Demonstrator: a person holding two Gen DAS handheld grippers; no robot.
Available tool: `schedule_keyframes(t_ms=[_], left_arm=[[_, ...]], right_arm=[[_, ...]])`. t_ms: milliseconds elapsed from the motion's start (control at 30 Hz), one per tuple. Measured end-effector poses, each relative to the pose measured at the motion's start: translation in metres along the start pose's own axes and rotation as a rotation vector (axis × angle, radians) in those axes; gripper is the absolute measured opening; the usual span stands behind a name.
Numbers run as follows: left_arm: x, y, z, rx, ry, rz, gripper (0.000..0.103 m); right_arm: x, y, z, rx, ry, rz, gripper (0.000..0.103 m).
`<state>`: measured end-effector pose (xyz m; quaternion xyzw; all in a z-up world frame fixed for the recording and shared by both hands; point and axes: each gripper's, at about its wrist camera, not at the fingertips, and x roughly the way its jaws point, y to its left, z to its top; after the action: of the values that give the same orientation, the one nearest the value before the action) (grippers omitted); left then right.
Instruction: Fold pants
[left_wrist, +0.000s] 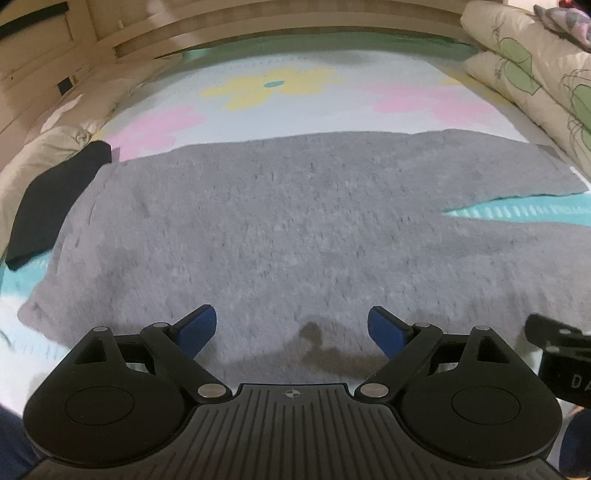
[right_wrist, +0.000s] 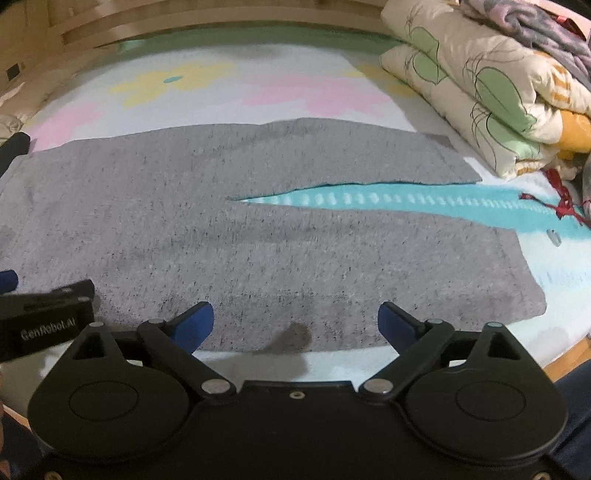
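On the flowered bedspread (right_wrist: 207, 92), the grey pants (right_wrist: 221, 236) are lying flat, legs stretching right with a gap between them. Both the left gripper (left_wrist: 291, 328) and right gripper (right_wrist: 295, 325) are hovering over the near edge, jaws standing wide apart, gripping nothing. Folded quilts (right_wrist: 480, 96) are sitting far right.

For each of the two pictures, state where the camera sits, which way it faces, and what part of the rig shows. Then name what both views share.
Left wrist: on the left gripper, looking down over its open fingers at the waist half of the grey pants; the right gripper shows at the right edge.
Right wrist: on the right gripper, facing the legs of the grey pants; the left gripper shows at the left.
Shared: pants, flowered bedsheet, folded quilts.
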<state>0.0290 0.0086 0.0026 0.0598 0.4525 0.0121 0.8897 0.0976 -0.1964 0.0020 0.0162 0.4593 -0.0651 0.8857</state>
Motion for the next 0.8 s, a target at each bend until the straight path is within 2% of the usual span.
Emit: schedule_keyframes(t_ms=[67, 200, 300, 467, 567, 667, 800], left_arm=[[0.002, 0.005, 0.013, 0.002, 0.002, -0.009, 0.090], [0.013, 0.014, 0.056, 0.014, 0.007, -0.029, 0.090], [0.022, 0.016, 0.088, 0.032, -0.021, 0.002, 0.090], [0.054, 0.015, 0.134, 0.066, -0.053, 0.065, 0.090], [0.083, 0.014, 0.143, 0.067, -0.008, 0.057, 0.088], [0.118, 0.010, 0.134, 0.059, 0.104, 0.026, 0.078], [0.148, 0.001, 0.120, 0.053, 0.217, -0.032, 0.077]], right_arm=[[0.002, -0.001, 0.003, 0.006, 0.015, 0.003, 0.085], [0.008, -0.010, 0.020, 0.017, 0.044, 0.024, 0.079], [0.017, -0.025, 0.043, 0.052, 0.065, 0.029, 0.079], [0.042, -0.053, 0.100, 0.168, 0.108, 0.036, 0.075], [0.067, -0.068, 0.137, 0.262, 0.126, 0.038, 0.073], [0.098, -0.079, 0.172, 0.333, 0.154, 0.021, 0.073], [0.150, -0.086, 0.211, 0.394, 0.206, -0.005, 0.074]])
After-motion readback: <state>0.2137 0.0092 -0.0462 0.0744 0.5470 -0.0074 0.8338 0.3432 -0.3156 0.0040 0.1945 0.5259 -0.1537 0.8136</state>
